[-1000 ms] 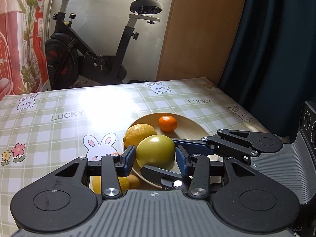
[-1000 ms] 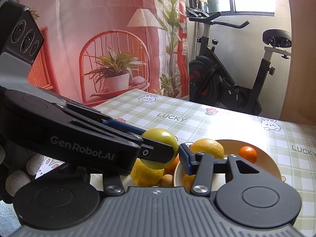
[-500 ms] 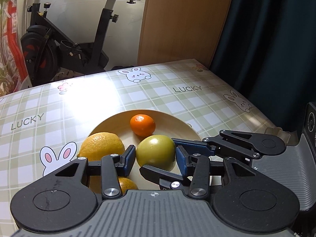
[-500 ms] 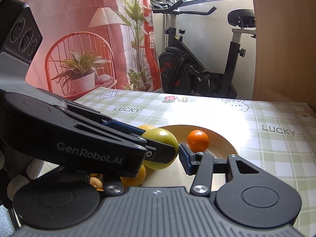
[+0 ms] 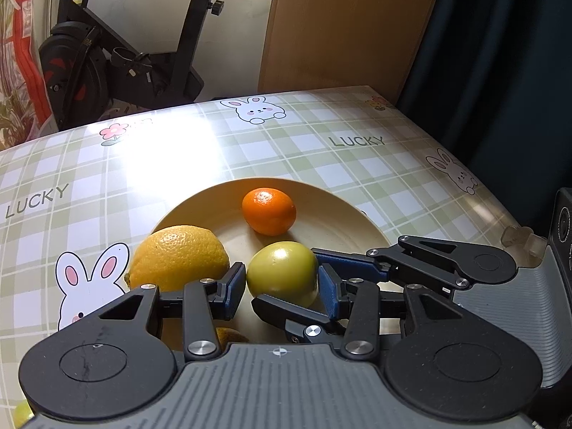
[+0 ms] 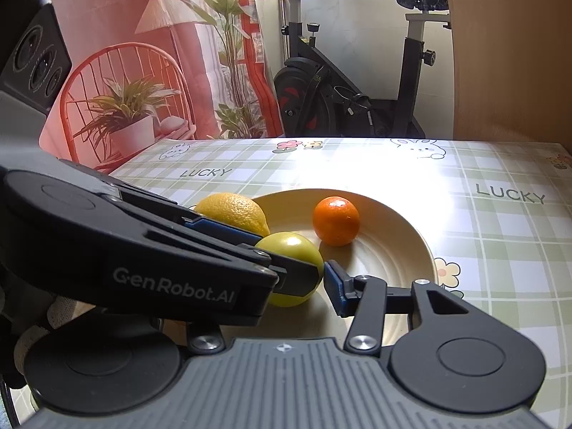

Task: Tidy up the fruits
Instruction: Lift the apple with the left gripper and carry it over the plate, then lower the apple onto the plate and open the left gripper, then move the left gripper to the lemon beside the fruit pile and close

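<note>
A yellow-green round fruit (image 5: 282, 273) sits between the blue pads of both grippers, low over the cream plate (image 5: 332, 214). My left gripper (image 5: 282, 286) has its pads close on each side of it, with a small gap on the right. My right gripper (image 6: 304, 271) reaches in crosswise; its right pad (image 6: 334, 287) stands just off the fruit (image 6: 291, 268). A small orange (image 5: 269, 211) lies in the plate (image 6: 393, 250). A large yellow citrus (image 5: 178, 257) rests at the plate's left edge.
The table carries a green checked cloth (image 5: 107, 178) with rabbits and "LUCKY" print. Another small fruit (image 5: 228, 334) peeks out under the left gripper. An exercise bike (image 6: 357, 89) stands beyond the far edge. A dark curtain (image 5: 500, 71) hangs right.
Both grippers moved with the green fruit to the right and down over the plate. The left gripper's right pad now shows a small gap from the fruit.
</note>
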The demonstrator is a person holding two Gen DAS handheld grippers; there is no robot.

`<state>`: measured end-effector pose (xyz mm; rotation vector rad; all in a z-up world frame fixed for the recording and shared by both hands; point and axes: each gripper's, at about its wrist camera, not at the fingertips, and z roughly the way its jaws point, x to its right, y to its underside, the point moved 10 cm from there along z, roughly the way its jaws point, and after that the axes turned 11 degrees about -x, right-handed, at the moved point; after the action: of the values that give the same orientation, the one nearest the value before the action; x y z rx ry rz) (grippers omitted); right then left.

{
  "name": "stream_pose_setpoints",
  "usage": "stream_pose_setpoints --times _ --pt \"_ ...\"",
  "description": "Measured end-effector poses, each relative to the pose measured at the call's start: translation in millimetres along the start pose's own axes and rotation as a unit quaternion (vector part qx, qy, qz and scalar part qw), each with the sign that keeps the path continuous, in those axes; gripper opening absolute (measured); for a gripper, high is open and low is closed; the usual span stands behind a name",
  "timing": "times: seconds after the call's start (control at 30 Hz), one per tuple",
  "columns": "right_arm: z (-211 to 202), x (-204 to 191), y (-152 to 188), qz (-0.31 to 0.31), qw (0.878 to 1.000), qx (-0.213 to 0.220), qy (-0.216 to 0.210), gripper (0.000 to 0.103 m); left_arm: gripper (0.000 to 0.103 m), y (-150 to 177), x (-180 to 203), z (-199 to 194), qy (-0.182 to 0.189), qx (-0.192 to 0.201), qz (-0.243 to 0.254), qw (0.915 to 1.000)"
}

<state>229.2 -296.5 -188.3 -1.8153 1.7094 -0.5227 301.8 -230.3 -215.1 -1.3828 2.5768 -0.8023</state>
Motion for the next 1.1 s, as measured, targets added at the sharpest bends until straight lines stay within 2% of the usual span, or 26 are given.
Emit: stream_pose_setpoints --times 0.17,0.33,0.5,0.63,0.9,1.1 --pt "1.1 -1.1 -1.5 0.000 1.000 0.000 0.006 0.050 0.047 1.9 2.5 -8.0 0.003 0.007 -0.002 1.0000" --pt "-4.5 -4.1 -2.7 -0.003 1.000 -0.004 0.027 0.052 0.048 8.6 -0.4 -34.1 0.010 0.026 0.012 0.9995" --pt "-18.5 -9.4 -1.1 -0.002 1.000 0.004 0.028 0.054 0.049 21.5 -17.3 -64.5 0.012 0.041 0.002 0.9991" --pt "-30.4 -16.4 -3.5 -0.002 0.999 0.018 0.026 0.054 0.049 39.8 -40.3 -88.5 -0.002 0.052 -0.002 0.9986" --pt "-40.2 -47.7 -12.1 -0.015 0.999 0.036 0.009 0.054 0.049 65.1 -97.0 -132.1 -0.027 0.083 -0.059 0.9945" --pt "-28.7 -84.5 -14.2 -0.041 0.999 0.027 -0.009 0.054 0.049 78.8 -125.2 -143.7 -0.032 0.095 -0.099 0.9900"
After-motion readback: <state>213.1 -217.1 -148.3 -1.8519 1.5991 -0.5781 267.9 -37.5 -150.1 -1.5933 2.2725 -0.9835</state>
